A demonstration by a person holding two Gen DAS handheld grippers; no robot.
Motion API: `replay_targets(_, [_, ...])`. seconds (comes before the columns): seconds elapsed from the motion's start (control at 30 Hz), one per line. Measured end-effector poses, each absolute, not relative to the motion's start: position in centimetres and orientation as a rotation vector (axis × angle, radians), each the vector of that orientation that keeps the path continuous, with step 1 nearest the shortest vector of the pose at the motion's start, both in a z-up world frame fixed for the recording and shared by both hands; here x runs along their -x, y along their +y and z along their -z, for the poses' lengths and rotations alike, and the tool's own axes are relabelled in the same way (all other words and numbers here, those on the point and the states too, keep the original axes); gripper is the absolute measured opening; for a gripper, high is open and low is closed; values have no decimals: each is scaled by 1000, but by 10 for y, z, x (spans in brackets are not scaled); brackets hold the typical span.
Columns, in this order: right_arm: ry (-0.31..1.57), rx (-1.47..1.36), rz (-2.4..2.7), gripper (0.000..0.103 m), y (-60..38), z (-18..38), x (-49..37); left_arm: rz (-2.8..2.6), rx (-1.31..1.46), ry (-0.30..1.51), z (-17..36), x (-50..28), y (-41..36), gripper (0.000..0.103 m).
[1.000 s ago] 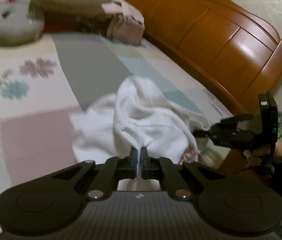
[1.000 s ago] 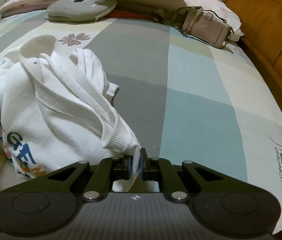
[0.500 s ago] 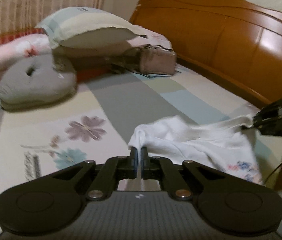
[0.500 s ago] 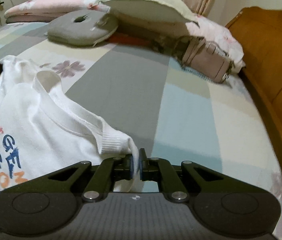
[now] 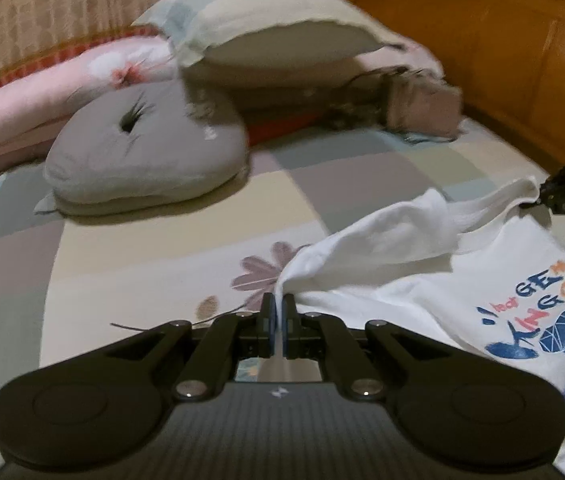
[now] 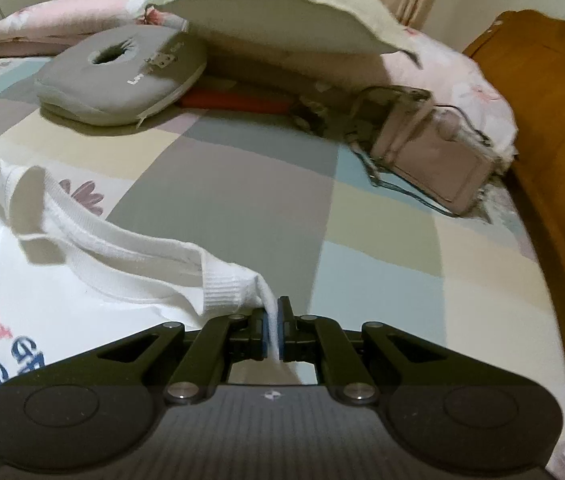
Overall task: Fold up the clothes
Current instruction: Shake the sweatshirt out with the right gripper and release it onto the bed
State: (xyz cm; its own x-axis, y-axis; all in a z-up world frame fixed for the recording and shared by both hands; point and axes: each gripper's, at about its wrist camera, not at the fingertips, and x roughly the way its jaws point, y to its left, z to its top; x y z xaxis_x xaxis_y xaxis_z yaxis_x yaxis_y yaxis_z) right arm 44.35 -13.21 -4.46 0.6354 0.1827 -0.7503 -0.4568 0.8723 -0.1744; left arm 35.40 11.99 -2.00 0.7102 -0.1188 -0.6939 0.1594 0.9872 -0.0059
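Note:
A white T-shirt [image 5: 422, 280] with blue and orange lettering hangs stretched between both grippers above the patchwork bed sheet [image 5: 162, 248]. My left gripper [image 5: 278, 310] is shut on one pinched corner of the shirt's top edge. In the right wrist view the same T-shirt [image 6: 42, 280] spreads to the left, its ribbed collar band running toward my right gripper [image 6: 272, 316], which is shut on the cloth there. The right gripper [image 5: 542, 196] also shows at the far right of the left wrist view, gripping the shirt's other end.
A grey ring cushion [image 6: 122, 80], pink and pale pillows [image 6: 274, 12] and a pink handbag [image 6: 434, 156] lie at the head of the bed. A wooden headboard [image 5: 502, 60] runs along the right side. Patterned curtains [image 5: 42, 20] hang behind.
Both grippers moved apart and toward the head of the bed, pulling the bunched shirt out so that its printed front now shows spread between them. Both stayed shut on the cloth.

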Motion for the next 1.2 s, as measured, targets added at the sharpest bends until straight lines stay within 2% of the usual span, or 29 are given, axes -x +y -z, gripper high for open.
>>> replay_targets(0.3, [857, 305, -406, 7, -105, 83, -500, 36, -8, 877, 59, -405, 136, 2])
replay_targets(0.33, [876, 289, -412, 11, -106, 87, -502, 30, 11, 891, 64, -408, 138, 2])
replay_targets(0.4, [906, 261, -425, 13, -108, 92, -502, 24, 7, 903, 68, -408, 138, 7])
replay_targets(0.47, [902, 259, -434, 18, -115, 93, -494, 20, -12, 908, 70, -405, 136, 7])
replay_targets(0.57, [904, 214, -439, 19, -129, 87, -482, 32, -17, 902, 65, -396, 135, 7])
replay_targets(0.67, [895, 171, -443, 25, -147, 75, -460, 59, -17, 888, 54, -379, 132, 15])
replay_targets(0.83, [865, 124, -458, 45, -171, 51, -400, 99, 3, 865, 36, -332, 127, 26])
replay_targets(0.97, [878, 107, -486, 50, -181, 49, -335, 140, 31, 869, 30, -283, 118, 35])
replay_targets(1.03, [896, 80, -496, 56, -184, 54, -300, 156, 50, 888, 33, -257, 112, 39])
replay_targets(1.2, [935, 5, -483, 65, -189, 76, -227, 184, 78, 912, 44, -197, 103, 44])
